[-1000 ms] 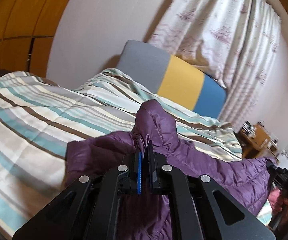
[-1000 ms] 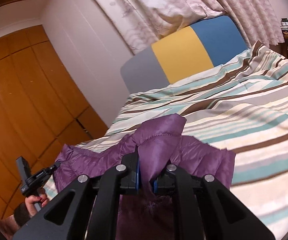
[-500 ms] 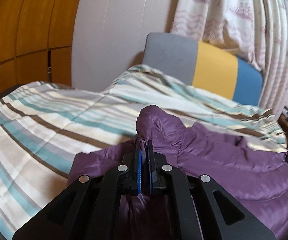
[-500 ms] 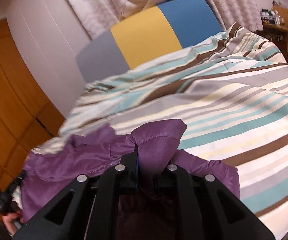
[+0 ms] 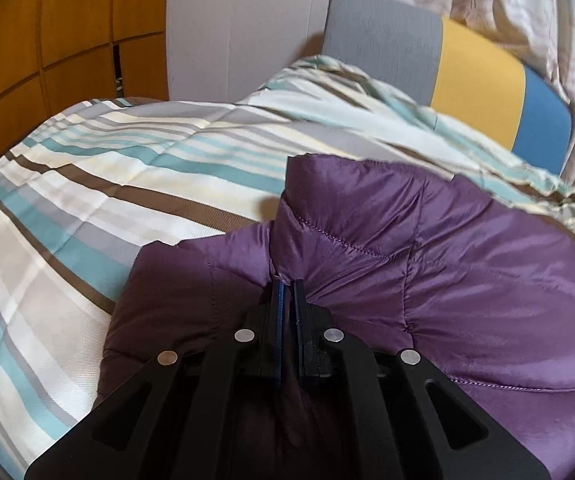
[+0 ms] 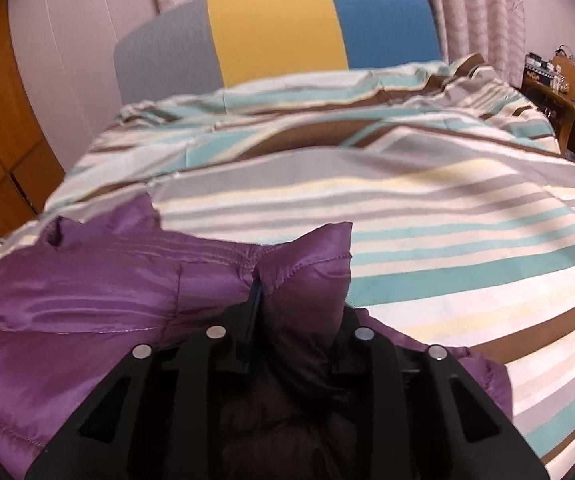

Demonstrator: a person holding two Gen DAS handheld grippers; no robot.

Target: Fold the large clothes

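Jacket: purple puffer jacket (image 5: 467, 264) lies on the striped duvet (image 5: 127, 184) at the near side of the bed, its folded edge toward the far headboard (image 6: 279, 28).
Left gripper: left gripper (image 5: 288, 286) is pinched tight on a quilted corner of the jacket, likely to hold that side of the fold in place.
Right gripper: right gripper (image 6: 297, 284) has its jaws opening, with a bunched jacket corner between them; judged to be letting go now that the fold is laid.
Hidden: the black gripper frames cover the jacket's near part; sleeves and zip are not visible.
Unclear: the right view is blurred, so whether the right pads touch cloth cannot be told.
Cut off: a wooden desk (image 6: 567, 96) at far right runs out of view.
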